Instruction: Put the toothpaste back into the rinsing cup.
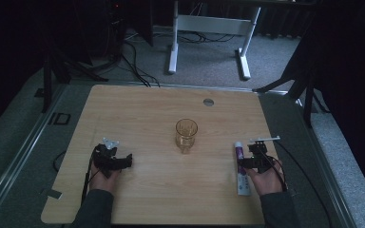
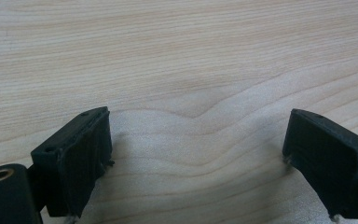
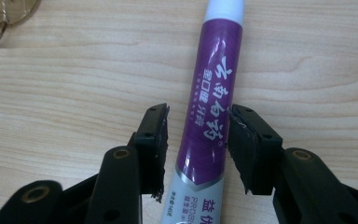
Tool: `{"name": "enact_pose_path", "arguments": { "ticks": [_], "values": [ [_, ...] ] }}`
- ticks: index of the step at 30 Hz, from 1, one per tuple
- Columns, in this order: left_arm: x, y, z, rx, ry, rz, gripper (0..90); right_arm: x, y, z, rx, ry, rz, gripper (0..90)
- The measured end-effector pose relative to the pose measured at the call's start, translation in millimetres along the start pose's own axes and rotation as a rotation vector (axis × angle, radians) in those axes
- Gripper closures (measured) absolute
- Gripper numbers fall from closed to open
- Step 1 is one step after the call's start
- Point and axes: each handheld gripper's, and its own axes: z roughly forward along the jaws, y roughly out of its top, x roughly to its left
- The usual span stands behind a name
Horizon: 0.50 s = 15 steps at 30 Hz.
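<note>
Worktop [image 1: 138, 199] pale wood, mostly bare. Glass [image 1: 186, 135] stood upright mid-worktop, well apart from tube, not in way. Toothpaste tube [image 3: 212, 112] lay flat near right edge, cap pointing away from person. Right claw [image 3: 196, 140] straddled purple body, pads just beside it with slim gaps, not pressing; judged best to close squarely across body, lift level. Left claw [image 2: 196, 158] wide open, nothing between, low over bare wood.
</note>
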Motion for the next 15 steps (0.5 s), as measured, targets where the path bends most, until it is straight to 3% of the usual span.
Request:
{"name": "enact_pose_path", "arguments": {
  "ticks": [15],
  "values": [
    [0.0, 0.0, 0.0, 0.000, 0.000, 0.000, 8.3, -0.7, 3.8, 9.3, 0.067, -0.004, 0.011, 57.3]
  ]
}}
